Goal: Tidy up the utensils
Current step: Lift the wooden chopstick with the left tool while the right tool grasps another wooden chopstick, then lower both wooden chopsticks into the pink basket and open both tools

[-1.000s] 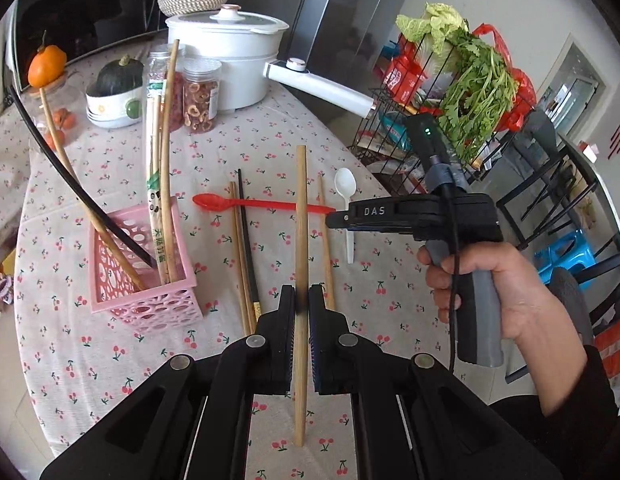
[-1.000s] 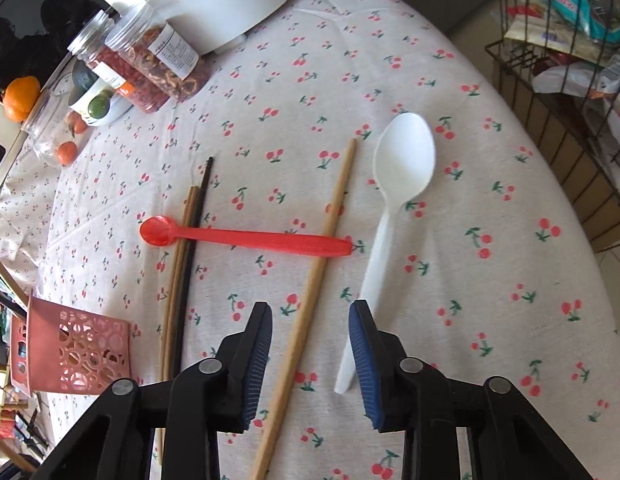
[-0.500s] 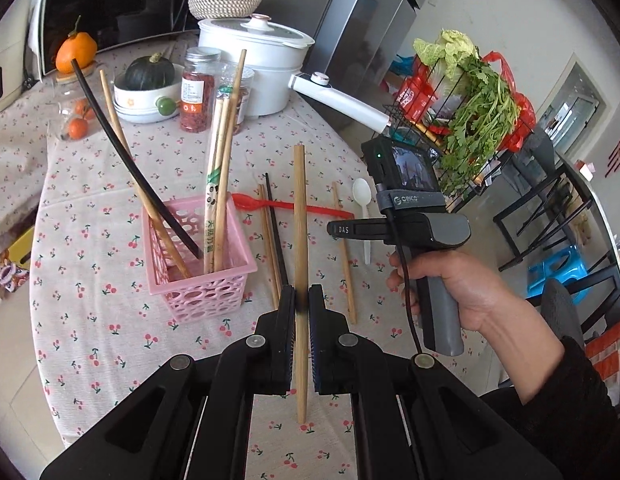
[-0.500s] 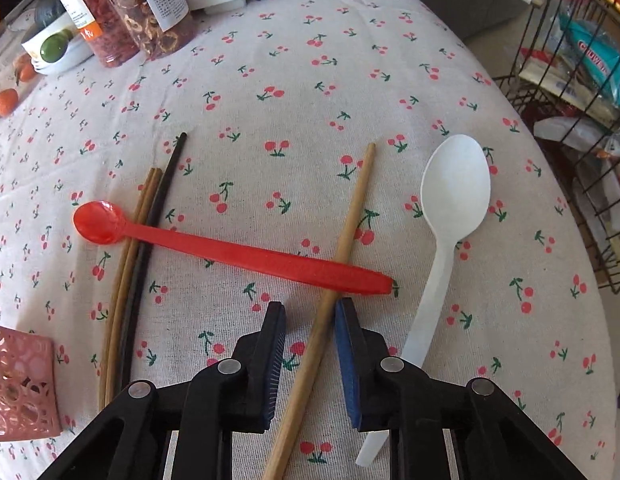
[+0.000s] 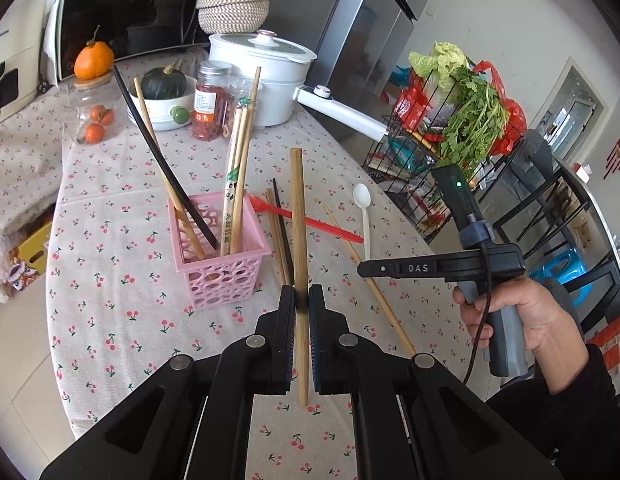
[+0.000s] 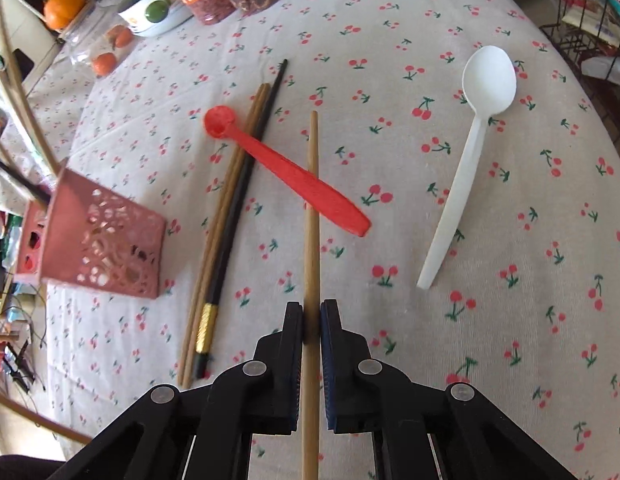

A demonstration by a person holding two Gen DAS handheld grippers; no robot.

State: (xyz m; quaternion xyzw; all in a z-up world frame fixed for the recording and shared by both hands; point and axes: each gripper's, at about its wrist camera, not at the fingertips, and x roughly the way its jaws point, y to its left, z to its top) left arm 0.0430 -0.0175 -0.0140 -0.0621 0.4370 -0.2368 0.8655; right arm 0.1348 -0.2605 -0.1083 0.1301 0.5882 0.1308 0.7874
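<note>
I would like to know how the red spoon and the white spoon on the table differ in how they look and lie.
The red spoon is flat-handled with a small round bowl; the white spoon has a large oval bowl and a slimmer handle. The red spoon lies across the chopsticks, including the one in the right gripper; the white spoon lies apart, touching no other utensil. Both are plastic-looking and rest on the cherry-print tablecloth.

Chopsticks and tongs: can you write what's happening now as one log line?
left tongs: shut on bamboo chopstick | right tongs: shut on wooden chopstick, under red spoon | pink basket: five sticks
</note>
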